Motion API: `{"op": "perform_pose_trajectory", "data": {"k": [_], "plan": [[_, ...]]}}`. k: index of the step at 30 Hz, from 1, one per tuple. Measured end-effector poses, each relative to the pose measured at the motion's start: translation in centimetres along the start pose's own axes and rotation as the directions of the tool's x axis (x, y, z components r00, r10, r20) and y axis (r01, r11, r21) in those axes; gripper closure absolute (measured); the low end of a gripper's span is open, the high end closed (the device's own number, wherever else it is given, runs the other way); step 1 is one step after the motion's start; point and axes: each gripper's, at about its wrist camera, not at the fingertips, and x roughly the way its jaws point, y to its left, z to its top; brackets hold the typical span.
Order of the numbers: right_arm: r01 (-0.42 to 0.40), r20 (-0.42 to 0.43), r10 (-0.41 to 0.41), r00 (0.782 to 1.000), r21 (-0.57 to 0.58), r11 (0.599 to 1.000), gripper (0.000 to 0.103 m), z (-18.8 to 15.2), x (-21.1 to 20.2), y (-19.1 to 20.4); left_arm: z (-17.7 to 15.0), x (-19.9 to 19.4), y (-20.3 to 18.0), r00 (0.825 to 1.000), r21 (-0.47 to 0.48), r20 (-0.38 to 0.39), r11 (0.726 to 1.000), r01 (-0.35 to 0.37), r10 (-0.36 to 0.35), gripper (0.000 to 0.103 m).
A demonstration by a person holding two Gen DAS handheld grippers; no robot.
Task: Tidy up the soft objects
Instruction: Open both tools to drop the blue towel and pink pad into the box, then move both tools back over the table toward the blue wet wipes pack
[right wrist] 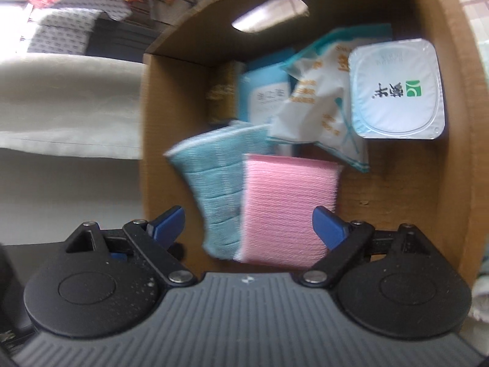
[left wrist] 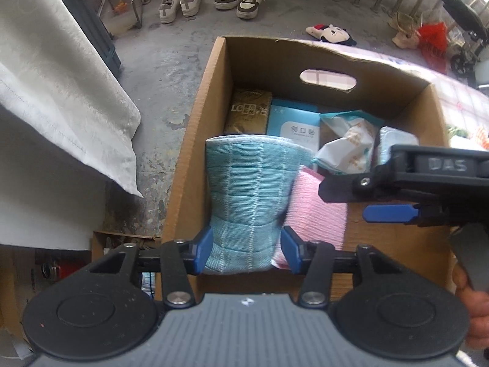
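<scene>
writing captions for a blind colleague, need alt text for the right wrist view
Open right gripper above a cardboard box, jaws wide around a pink cloth without pressing it. A blue cloth lies beside the pink one; behind them are a white packet and a sealed foil-lidded cup.

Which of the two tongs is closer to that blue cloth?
Left. The left tongs straddle the blue cloth in the box; the right tongs hang open mostly over the pink cloth beside it.

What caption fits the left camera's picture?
Left claw straddles blue cloth beside pink cloth in a box.
</scene>
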Motion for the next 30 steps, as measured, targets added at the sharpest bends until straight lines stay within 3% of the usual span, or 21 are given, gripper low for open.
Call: {"op": "perform_pose_trajectory", "data": {"k": [6,9,15,22,30], "plan": [[-0.138,0.038,0.139,0.990,-0.032,0.990,0.008,-0.9,-5.3,0.2,-0.4,-2.9,-1.8,0.998,-0.035,0.023,0.998,0.061,-0.060,0.041],[-0.169,0.070,0.172,0.983,-0.046,0.985,0.001,-1.2,-8.9,-0.6,-0.8,-4.1,-3.6,0.997,-0.051,0.032,0.996,0.076,-0.075,0.037],[-0.187,0.137,0.195,0.971,-0.069,0.980,0.001,-0.7,-15.9,-4.3,-1.0,-5.4,-8.9,0.995,-0.092,0.030,0.990,0.102,-0.100,0.028],[-0.115,0.215,0.119,0.969,-0.031,0.993,0.001,1.6,-25.3,-12.4,-0.5,-7.1,-18.6,0.988,-0.026,0.087,0.991,0.130,-0.127,0.019],[0.125,0.308,-0.082,0.948,-0.124,0.984,0.001,7.5,-35.2,-21.7,1.7,-6.6,-30.5,0.972,0.006,0.129,0.981,0.195,-0.194,0.015]]}}
